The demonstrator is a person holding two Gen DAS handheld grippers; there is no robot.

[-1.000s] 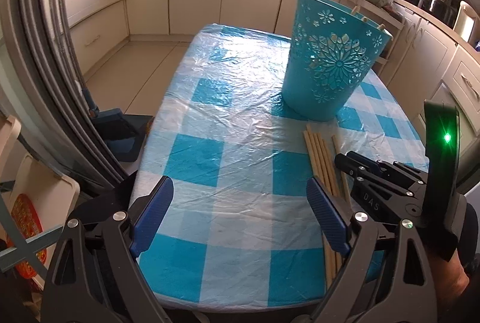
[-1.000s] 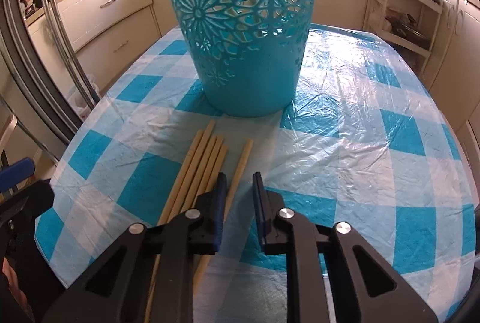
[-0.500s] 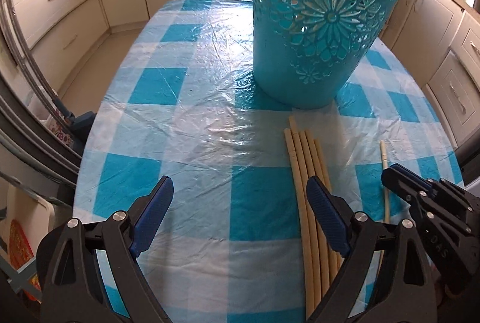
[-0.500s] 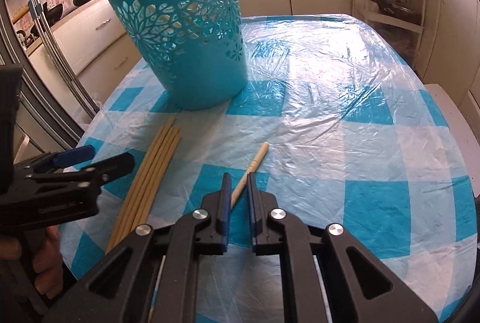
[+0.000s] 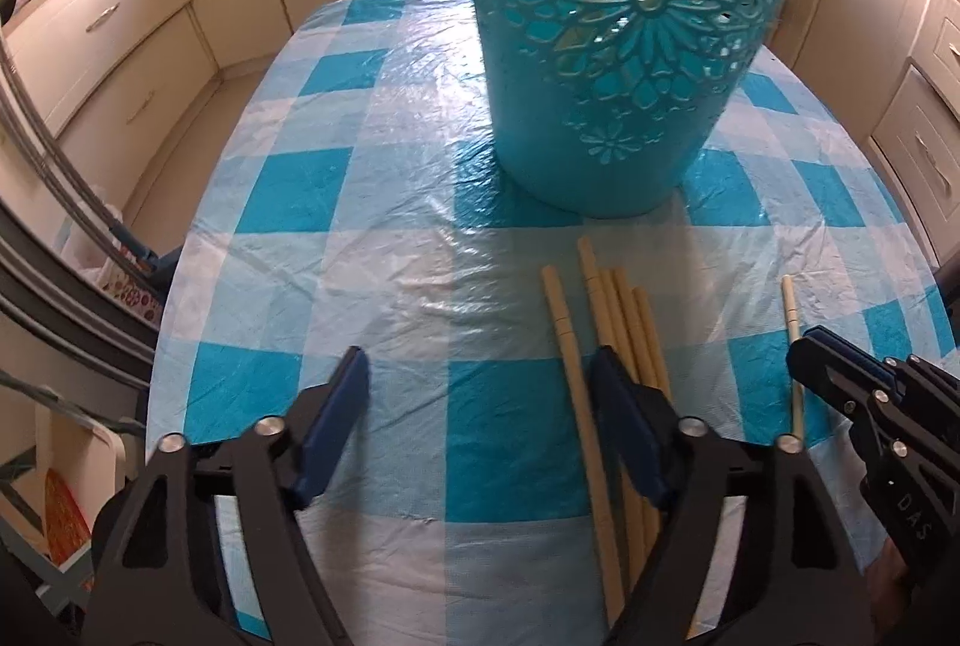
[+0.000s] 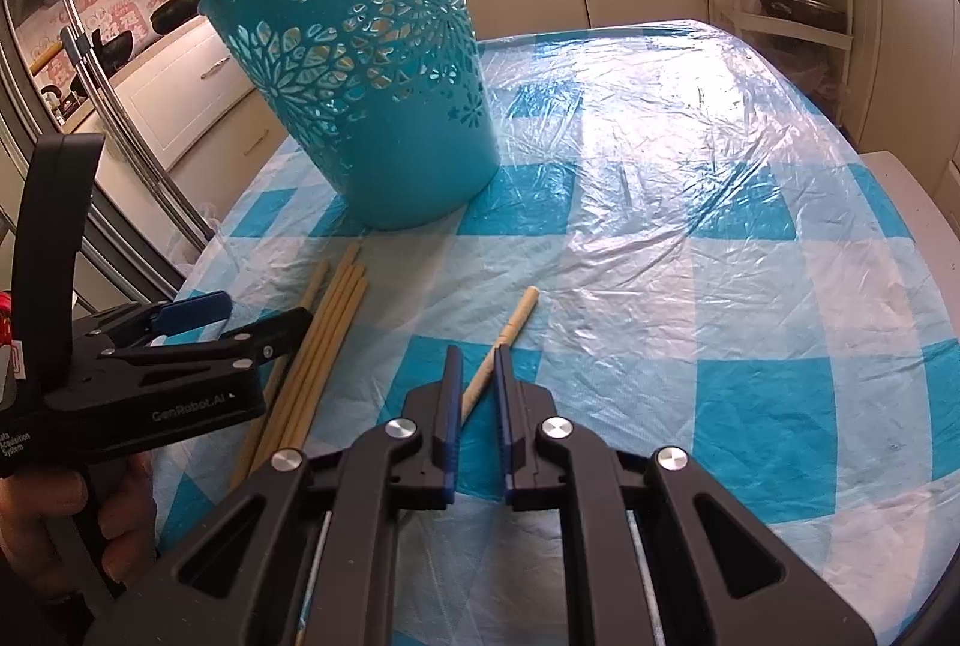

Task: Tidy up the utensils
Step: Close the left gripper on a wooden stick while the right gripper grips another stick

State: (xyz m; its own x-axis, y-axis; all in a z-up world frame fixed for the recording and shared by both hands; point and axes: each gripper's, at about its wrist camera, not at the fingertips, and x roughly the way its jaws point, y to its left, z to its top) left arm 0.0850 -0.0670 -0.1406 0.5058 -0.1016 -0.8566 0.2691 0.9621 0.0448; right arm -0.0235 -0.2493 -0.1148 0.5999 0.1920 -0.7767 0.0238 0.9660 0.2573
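The right gripper now clamps the single chopstick, pulled apart from the bundle of chopsticks near the table's front edge; the left gripper, half open, is closing around one bundle stick, below the teal basket

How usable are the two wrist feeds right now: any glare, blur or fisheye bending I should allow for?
Left wrist view: dim, with strong fisheye bending at the cabinets; sheen on the plastic table cover, the basket slightly soft, the chopsticks sharp. Right wrist view: brighter, with heavy window glare washing out the cover's far right, yet the single chopstick in the right tongs reads clearly.
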